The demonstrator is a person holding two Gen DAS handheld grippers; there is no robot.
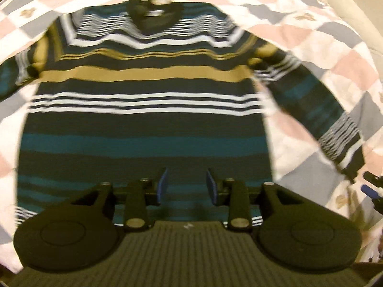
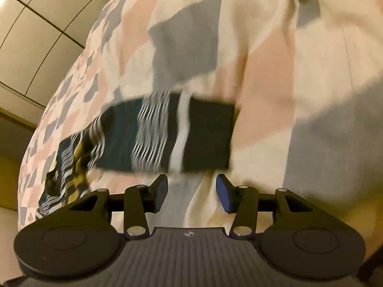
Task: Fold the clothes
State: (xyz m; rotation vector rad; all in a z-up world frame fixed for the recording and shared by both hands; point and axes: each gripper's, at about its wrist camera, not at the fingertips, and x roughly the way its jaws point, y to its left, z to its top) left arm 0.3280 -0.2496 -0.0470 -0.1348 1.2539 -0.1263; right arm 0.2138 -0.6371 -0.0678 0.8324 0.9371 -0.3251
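A striped sweater [image 1: 143, 119] in dark green, teal, white and mustard lies flat on a checked quilt [image 1: 323, 47], collar at the far end, both sleeves spread out. My left gripper [image 1: 186, 186] hovers over the sweater's lower body, jaws open, nothing between the blue pads [image 1: 163, 186]. In the right wrist view the cuff end of one sleeve [image 2: 182, 134] lies across the quilt [image 2: 287, 71] just beyond my right gripper [image 2: 191, 189], which stands open and empty above the quilt. Both views are motion-blurred.
The quilt of pink, grey and white checks covers the whole surface. Pale cupboard panels [image 2: 36, 19] and floor show beyond its left edge in the right wrist view. A bit of the other gripper [image 1: 371, 186] peeks in at the right edge of the left wrist view.
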